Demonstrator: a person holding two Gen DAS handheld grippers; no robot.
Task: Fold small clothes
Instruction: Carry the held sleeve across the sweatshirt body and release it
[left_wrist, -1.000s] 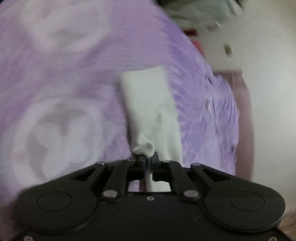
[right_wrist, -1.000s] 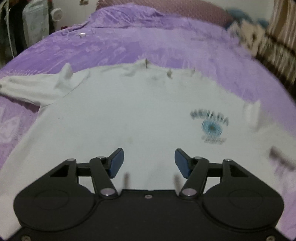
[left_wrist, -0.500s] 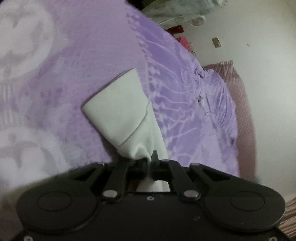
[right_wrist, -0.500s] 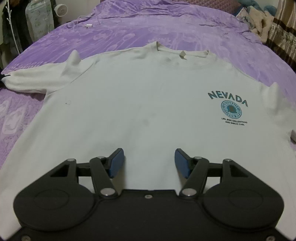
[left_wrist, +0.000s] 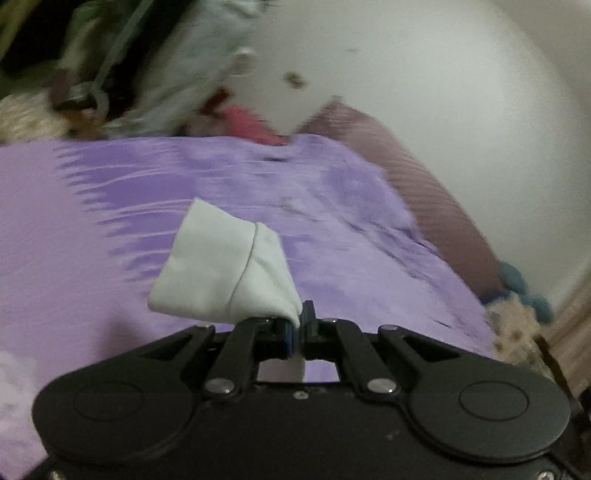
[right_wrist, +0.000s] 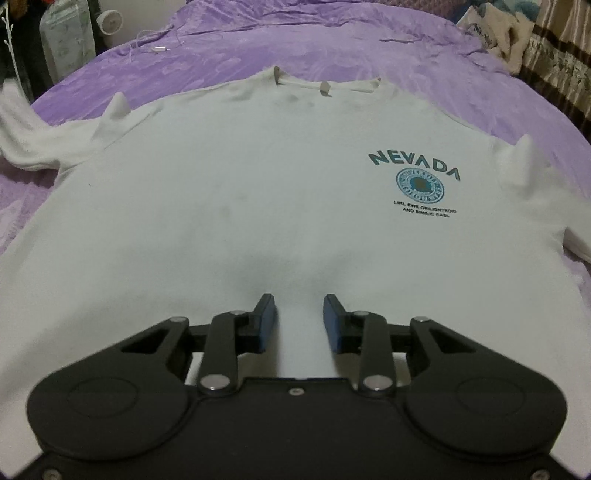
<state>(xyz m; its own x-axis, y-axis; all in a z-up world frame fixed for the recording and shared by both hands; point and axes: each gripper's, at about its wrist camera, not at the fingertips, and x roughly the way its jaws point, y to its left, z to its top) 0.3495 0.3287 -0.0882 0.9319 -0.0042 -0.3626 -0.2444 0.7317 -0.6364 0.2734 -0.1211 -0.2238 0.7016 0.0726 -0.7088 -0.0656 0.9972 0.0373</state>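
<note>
A white long-sleeved shirt (right_wrist: 258, 192) with a teal NEVADA print (right_wrist: 415, 168) lies face up on the purple bedspread (right_wrist: 314, 40), collar at the far side. My right gripper (right_wrist: 299, 317) is open, low over the shirt's lower middle, its blue pads (right_wrist: 266, 321) close to the cloth. My left gripper (left_wrist: 298, 325) is shut on the white sleeve cuff (left_wrist: 221, 273) and holds it lifted above the bedspread (left_wrist: 110, 206). The same sleeve (right_wrist: 22, 144) rises out of the right wrist view at the left edge.
A pink-brown pillow (left_wrist: 436, 206) lies along the wall. Soft toys (right_wrist: 495, 33) sit at the bed's far right. A white cable and plug (right_wrist: 160, 48) lie on the bedspread beyond the collar. A fan (right_wrist: 110, 16) and clutter stand beside the bed at far left.
My left gripper has lifted and swung with the cuff, its view turning toward the wall. My right gripper has narrowed its opening and come lower over the shirt.
</note>
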